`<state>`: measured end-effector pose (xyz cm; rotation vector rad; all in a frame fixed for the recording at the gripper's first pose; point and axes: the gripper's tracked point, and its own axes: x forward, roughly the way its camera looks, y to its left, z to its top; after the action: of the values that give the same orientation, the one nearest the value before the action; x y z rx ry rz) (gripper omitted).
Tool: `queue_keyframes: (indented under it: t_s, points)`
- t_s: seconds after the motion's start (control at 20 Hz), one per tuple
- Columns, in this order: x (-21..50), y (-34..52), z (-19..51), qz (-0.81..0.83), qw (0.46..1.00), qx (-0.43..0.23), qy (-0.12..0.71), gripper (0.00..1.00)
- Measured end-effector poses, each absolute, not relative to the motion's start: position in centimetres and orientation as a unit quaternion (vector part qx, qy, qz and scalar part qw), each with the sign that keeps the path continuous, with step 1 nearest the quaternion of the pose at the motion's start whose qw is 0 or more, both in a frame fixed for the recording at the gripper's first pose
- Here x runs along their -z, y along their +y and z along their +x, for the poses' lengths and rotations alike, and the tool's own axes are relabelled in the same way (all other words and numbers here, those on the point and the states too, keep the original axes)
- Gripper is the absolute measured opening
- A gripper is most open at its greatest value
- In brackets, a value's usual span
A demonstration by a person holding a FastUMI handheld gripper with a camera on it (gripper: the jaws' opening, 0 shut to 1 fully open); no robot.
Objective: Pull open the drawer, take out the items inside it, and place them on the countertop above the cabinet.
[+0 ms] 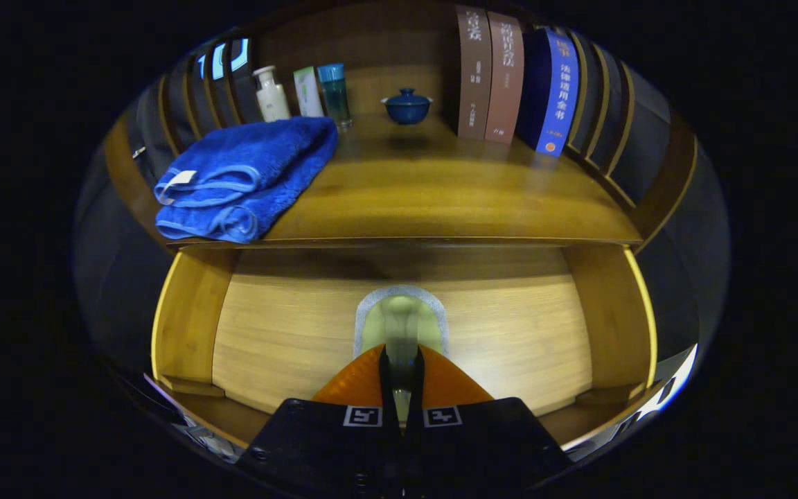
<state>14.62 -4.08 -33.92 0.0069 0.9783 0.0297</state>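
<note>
The gripper (pixel 402 371) has its fingers nearly closed on a pale green, grey-rimmed object (pixel 401 320) inside the open wooden drawer (pixel 288 333); a folded blue towel (pixel 243 177) lies at the wooden countertop's (pixel 440 194) left front corner.

Blue hardcover book (pixel 550 97) on the wooden countertop: spine reads 法律适用全书 in pale characters, smaller ones above are unclear. Two brown hardcover books (pixel 489 76) beside it: pale spine characters, too blurred to read. Gripper (pixel 401 357), fingers nearly together: two square black-and-white fiducial markers (pixel 362 416), no lettering.
</note>
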Motion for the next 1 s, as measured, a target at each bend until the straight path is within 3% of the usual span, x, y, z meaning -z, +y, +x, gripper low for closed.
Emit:
queue_keyframes:
  t_s: [0.25,0.5,1.0]
  points:
    - [27.8,-4.1,13.7,-0.004,0.907,-0.019,0.421,0.07]
    - [23.6,-4.0,17.6,-0.012,0.922,-0.022,0.386,0.07]
    - [25.8,-3.7,29.1,0.011,0.911,-0.016,0.412,0.07]
